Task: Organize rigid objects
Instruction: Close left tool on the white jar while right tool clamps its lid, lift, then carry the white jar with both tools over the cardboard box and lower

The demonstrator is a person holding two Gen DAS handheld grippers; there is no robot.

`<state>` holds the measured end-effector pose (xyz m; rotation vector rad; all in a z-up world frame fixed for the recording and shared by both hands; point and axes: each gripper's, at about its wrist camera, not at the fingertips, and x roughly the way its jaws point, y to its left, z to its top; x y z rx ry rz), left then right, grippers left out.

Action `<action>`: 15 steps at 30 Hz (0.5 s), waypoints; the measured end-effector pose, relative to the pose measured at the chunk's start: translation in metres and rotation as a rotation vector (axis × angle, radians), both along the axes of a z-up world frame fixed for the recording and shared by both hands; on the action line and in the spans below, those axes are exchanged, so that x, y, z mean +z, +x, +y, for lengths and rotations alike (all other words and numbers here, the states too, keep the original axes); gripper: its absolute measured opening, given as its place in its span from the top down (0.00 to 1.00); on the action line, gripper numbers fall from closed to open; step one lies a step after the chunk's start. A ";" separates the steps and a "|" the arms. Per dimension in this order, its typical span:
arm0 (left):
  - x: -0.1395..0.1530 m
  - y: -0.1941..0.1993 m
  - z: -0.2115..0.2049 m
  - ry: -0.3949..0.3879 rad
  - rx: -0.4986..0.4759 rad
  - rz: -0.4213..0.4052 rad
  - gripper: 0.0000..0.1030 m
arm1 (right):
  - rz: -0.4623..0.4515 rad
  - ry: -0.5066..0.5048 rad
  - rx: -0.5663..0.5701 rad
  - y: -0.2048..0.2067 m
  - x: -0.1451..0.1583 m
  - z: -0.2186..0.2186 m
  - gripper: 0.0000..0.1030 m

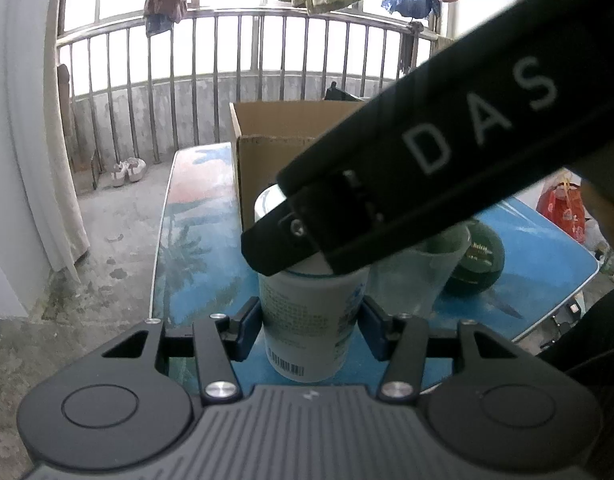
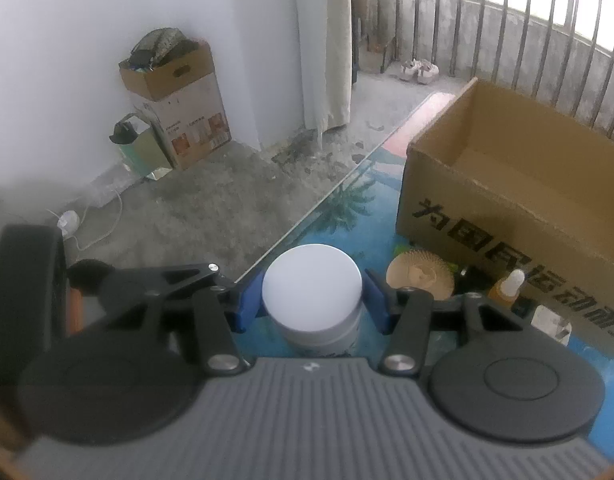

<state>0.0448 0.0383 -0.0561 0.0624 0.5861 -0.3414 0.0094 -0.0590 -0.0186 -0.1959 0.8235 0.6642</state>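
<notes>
Right wrist view: white jar [image 2: 311, 280] upright between both grippers.
Left gripper [image 1: 309, 326] clamped on its body; right gripper [image 2: 311, 294] bracketing the lid (contact unclear).

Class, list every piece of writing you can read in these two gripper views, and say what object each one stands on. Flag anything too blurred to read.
"DAS": white letters on the black gripper body crossing the left wrist view.
Large black Chinese characters: printed on the brown cardboard box; blurred and partly cut off, so not quoted.
Small print and a barcode: on the white cylindrical jar; too small to read.
Pale lettering on the dark green round container: blurred, unreadable.
</notes>
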 end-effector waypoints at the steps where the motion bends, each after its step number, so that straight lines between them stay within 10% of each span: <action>1: 0.002 -0.001 0.000 0.001 0.002 -0.005 0.48 | -0.005 0.002 0.002 -0.001 0.003 -0.001 0.49; 15: 0.022 -0.013 -0.013 0.037 0.026 -0.072 0.48 | -0.077 0.054 0.017 -0.022 0.032 -0.017 0.48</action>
